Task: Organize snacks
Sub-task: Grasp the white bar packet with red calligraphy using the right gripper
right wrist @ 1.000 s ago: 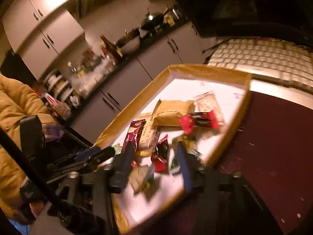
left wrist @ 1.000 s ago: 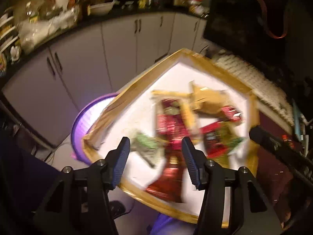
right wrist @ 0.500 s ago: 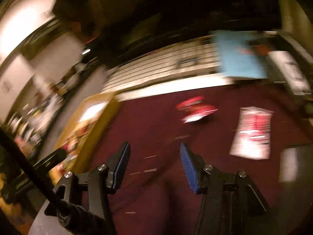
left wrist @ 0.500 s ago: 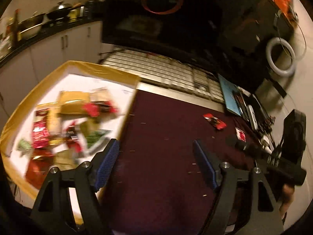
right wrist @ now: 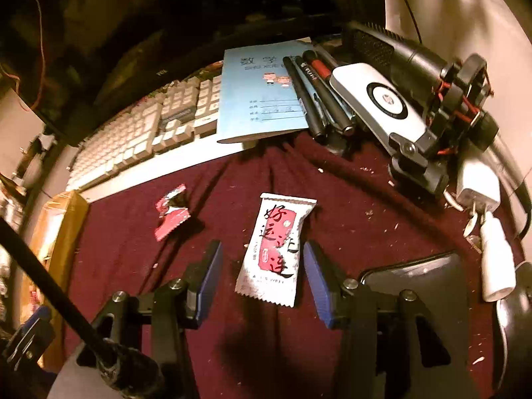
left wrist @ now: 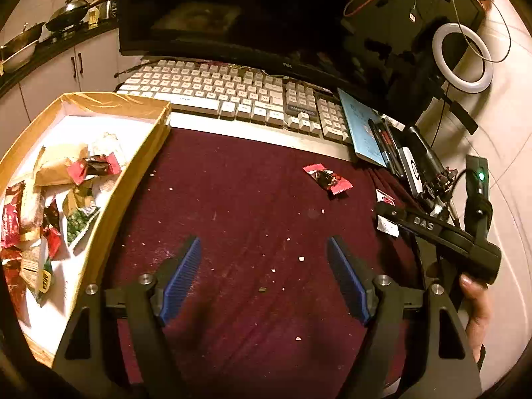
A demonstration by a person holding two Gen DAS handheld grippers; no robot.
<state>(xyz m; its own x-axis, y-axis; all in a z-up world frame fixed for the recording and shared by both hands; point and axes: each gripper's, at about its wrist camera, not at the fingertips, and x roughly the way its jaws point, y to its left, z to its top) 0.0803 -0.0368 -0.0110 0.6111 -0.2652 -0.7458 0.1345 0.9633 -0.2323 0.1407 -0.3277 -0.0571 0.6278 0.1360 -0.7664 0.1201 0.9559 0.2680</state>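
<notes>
A white snack packet with a red label lies on the maroon cloth, between the open fingers of my right gripper. A small red candy wrapper lies to its left; it also shows in the left wrist view. A yellow-rimmed box at the left holds several snack packets. My left gripper is open and empty over bare cloth. The white packet shows partly behind the right gripper's body.
A white keyboard and a dark monitor stand at the back. A blue notebook, pens and a white device lie at the back right. A ring light stands right.
Both grippers have swung right, away from the snack box, to the maroon cloth. The right gripper now straddles the white packet. Both stay open.
</notes>
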